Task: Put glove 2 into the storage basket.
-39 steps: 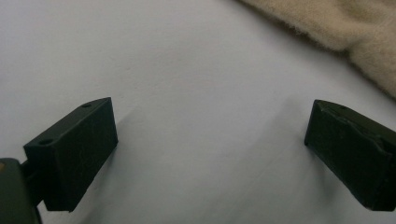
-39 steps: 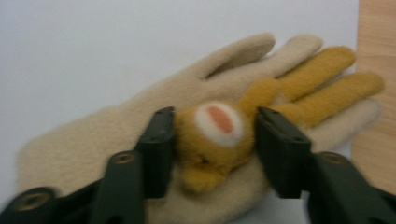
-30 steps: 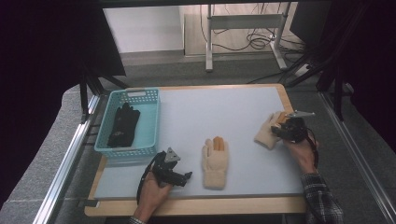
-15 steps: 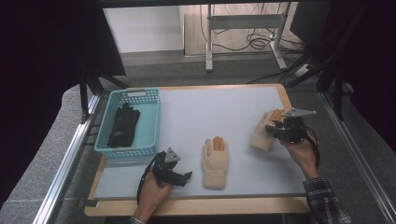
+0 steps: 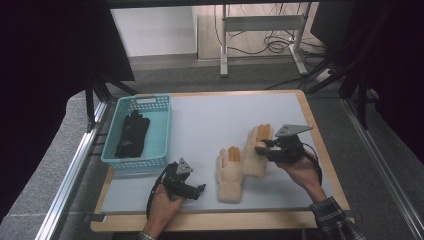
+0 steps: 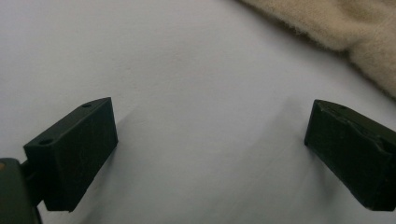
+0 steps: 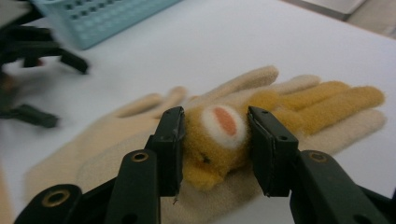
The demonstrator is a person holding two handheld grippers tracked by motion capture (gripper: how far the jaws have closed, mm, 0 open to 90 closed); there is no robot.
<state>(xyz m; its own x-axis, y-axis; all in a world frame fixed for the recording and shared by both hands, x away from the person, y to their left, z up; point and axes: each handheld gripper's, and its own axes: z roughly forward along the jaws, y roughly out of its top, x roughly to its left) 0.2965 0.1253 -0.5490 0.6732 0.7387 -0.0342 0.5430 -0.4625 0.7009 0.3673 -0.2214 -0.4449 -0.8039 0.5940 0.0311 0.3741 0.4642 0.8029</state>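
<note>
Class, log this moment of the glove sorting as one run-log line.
left tongs: open, idle on mat | right tongs: shut on right cream glove | other cream glove: flat | black gloves: in basket

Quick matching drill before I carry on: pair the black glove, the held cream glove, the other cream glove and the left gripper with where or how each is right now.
Things:
1. black glove
2. held cream glove
3. other cream glove
4. left gripper

States:
A. jaws open over bare mat
B. flat on the mat, untouched
C. in the blue basket
D. pinched by the right gripper

Pairs: 1-C, 2-D, 3-B, 4-A
</note>
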